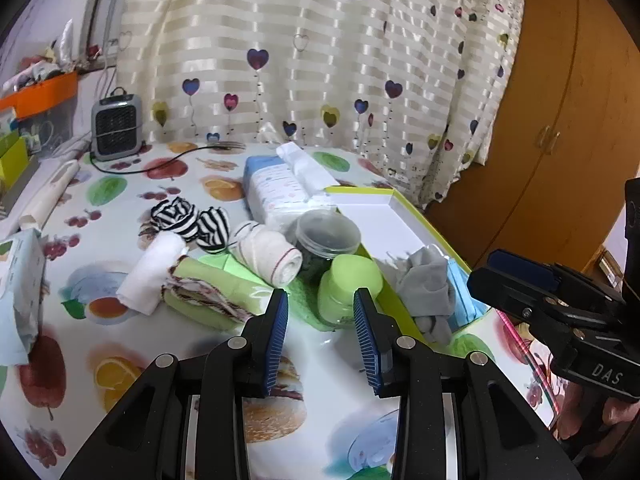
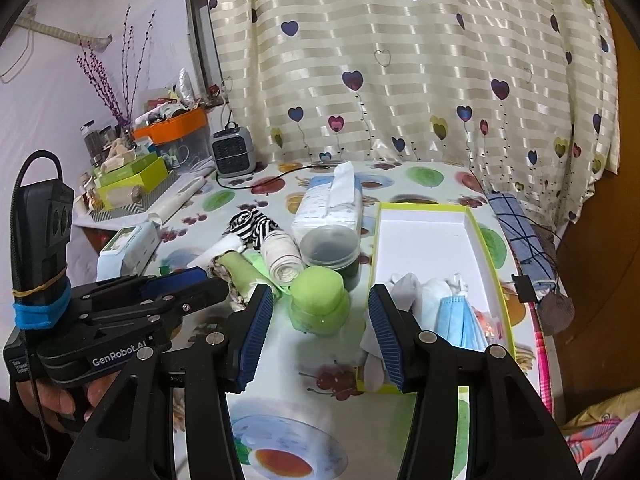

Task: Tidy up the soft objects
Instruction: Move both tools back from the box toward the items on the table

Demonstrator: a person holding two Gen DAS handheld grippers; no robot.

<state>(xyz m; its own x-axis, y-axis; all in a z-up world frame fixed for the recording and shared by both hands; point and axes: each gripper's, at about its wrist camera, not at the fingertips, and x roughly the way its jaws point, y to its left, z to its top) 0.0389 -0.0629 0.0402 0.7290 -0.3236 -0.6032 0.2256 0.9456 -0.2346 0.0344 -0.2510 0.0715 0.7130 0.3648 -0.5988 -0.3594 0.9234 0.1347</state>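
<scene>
Much of the soft pile is only half seen: the grey cloth [image 1: 430, 288] slumps over the near end of the yellow-rimmed box [image 1: 384, 196], hiding part of the blue face mask [image 1: 464, 300] beside it, and in the right wrist view the right hand-held gripper [image 2: 320, 340] has one pad in front of that cloth, so its lower edge is cut off. The left hand-held gripper [image 1: 320, 336] hangs above the tabletop [image 1: 328, 360] with its jaws wide and nothing between them; the right one is also wide and grips nothing. In the left wrist view it shows side-on at the right edge, where its jaw gap cannot be judged. Outside the box, left of it, lie one striped black-and-white bundle [image 1: 188, 220], two white rolls, the plain one [image 1: 152, 276] and the red-stitched one [image 1: 268, 256], and one green folded cloth [image 1: 204, 292] with a frayed edge. Two jars stand between these and the box: a clear-lidded dark jar [image 1: 326, 236], partly blocked by the green-capped jar [image 1: 348, 288] in front. One tissue pack [image 1: 280, 188] lies farther back, one blue-white packet [image 1: 20, 292] is cut by the left edge, and its print is unreadable. A small grey heater [image 1: 116, 126] stands at the far left.
</scene>
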